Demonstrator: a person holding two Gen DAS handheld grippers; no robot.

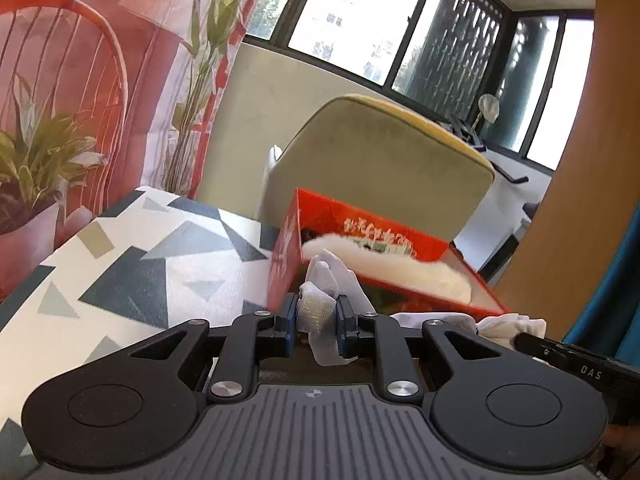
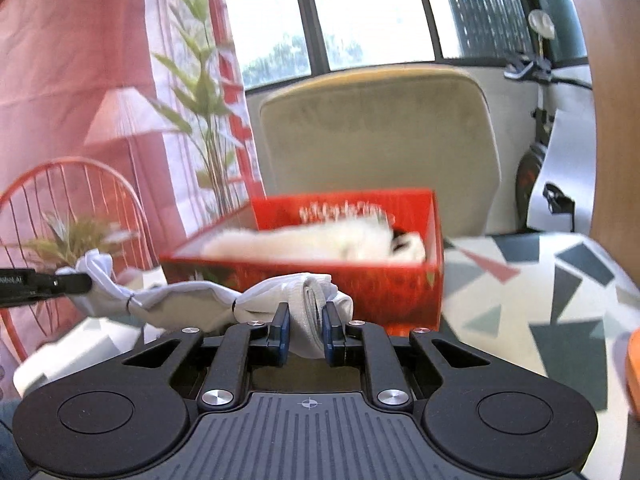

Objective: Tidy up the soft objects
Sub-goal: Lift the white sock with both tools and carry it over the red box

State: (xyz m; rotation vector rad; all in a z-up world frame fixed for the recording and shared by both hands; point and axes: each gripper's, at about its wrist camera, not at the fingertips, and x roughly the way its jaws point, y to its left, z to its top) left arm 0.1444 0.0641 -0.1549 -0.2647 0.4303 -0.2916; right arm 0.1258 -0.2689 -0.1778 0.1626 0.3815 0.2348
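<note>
Both views are lit by daylight from the windows (image 1: 360, 20) behind the scene, whose panes are blown out to near white. The indoor surfaces are evenly and brightly lit, and only soft shadows are cast. Strong fisheye distortion is seen: straight window frames are bent, and the corners are darkened by the lens rim. In the right wrist view the red box (image 2: 320, 284) and the white fluffy object (image 2: 320, 240) inside it are smeared by motion blur, while the black gripper body close to the lens is rendered sharply.
</note>
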